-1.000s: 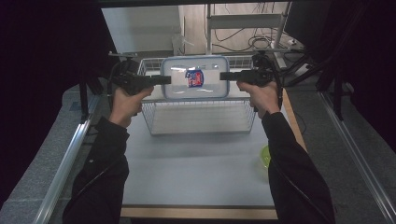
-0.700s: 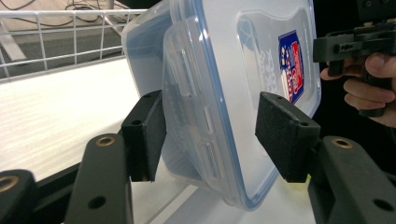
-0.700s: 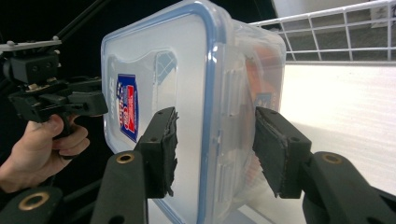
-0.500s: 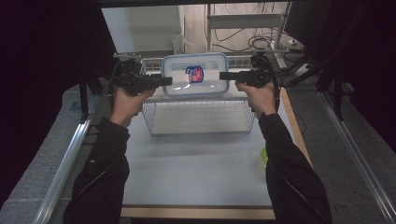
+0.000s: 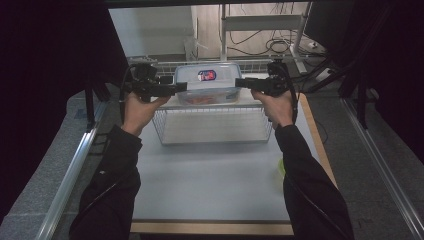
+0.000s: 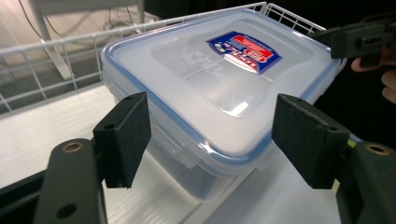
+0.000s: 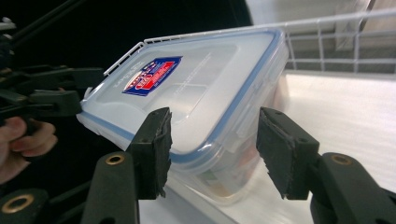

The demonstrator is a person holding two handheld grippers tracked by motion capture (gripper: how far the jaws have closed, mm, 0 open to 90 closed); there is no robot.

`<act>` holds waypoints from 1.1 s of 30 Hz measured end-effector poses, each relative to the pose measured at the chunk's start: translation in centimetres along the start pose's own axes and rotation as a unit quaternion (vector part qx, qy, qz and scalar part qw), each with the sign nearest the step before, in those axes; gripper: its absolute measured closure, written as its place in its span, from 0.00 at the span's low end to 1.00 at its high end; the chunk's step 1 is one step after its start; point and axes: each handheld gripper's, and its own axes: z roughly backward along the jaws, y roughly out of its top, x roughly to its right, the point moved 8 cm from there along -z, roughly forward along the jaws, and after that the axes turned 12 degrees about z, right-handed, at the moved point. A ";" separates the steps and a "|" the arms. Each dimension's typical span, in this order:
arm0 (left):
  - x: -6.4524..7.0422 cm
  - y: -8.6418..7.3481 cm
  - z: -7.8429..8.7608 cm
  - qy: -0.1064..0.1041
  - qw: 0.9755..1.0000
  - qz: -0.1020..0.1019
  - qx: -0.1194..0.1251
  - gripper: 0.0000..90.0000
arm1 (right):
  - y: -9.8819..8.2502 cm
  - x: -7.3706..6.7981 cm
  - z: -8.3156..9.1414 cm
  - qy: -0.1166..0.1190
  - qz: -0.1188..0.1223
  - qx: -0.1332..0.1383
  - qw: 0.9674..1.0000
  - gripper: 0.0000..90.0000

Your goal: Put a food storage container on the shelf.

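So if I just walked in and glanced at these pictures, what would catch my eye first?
Probably the clear plastic box with its blue-rimmed lid and red-and-blue sticker, sitting atop a white wire basket at the table's far side. Next, the two black tools flanking it: the left gripper and right gripper, jaws just opening, pads off the box.

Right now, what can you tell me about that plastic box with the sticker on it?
The plastic box is a clear, rounded rectangle with a cloudy lid, a blue seal round the rim and a red-and-blue sticker on top. Something reddish shows inside. It rests, lid up, on a white shelf beside a wire basket. The gripper pads flank its ends without pressing.
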 end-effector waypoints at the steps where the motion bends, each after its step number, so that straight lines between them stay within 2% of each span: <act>1: 0.1 -0.2 0.3 0.007 1.000 -0.011 0.004 0.33 | 0.0 -0.1 0.3 0.000 0.005 0.005 1.000 0.49; 3: 0.2 -0.6 0.8 0.012 1.000 -0.019 0.009 0.37 | -0.2 -0.1 0.9 -0.003 0.017 0.011 1.000 0.50; 5: 0.4 -1.1 1.5 0.001 1.000 -0.011 0.021 0.43 | -0.6 -0.4 1.5 -0.001 0.033 0.009 0.999 0.55; 6: 0.4 -1.1 1.5 0.001 1.000 -0.011 0.021 0.46 | -0.6 -0.4 1.5 -0.001 0.033 0.009 0.999 0.55; 7: 0.7 -1.7 2.2 -0.019 0.999 -0.002 0.033 0.50 | -1.0 -0.6 2.1 -0.011 0.054 0.009 0.998 0.63; 8: 0.8 -2.0 2.4 -0.024 0.999 0.001 0.037 0.53 | -1.1 -0.8 2.4 -0.015 0.066 0.011 0.998 0.67; 12: 1.1 -3.9 2.5 -0.031 0.999 -0.004 0.028 0.67 | -2.1 -1.8 2.9 -0.016 0.093 0.007 0.995 0.82; 16: 1.3 -5.3 1.6 -0.023 0.999 -0.021 0.013 0.85 | -3.2 -2.9 2.3 -0.010 0.112 -0.008 0.994 0.92; 18: 1.4 -5.6 1.0 -0.020 0.999 -0.029 0.008 0.89 | -3.6 -3.2 1.7 -0.004 0.115 -0.015 0.993 0.95; 21: 1.4 -5.6 0.4 -0.005 0.999 -0.036 0.007 0.92 | -4.0 -3.5 0.8 0.001 0.113 -0.024 0.993 0.97; 27: 0.8 -5.2 -0.4 0.007 1.000 -0.023 0.011 0.94 | -4.3 -3.4 -0.6 -0.004 0.116 -0.035 0.993 0.98; 29: 0.6 -5.1 -0.7 0.016 1.000 -0.022 0.008 0.94 | -4.3 -3.2 -1.0 -0.009 0.114 -0.037 0.993 0.98; 33: 0.1 -4.8 -1.2 0.019 1.000 -0.013 0.004 0.94 | -4.3 -2.7 -1.6 -0.011 0.103 -0.033 0.994 0.98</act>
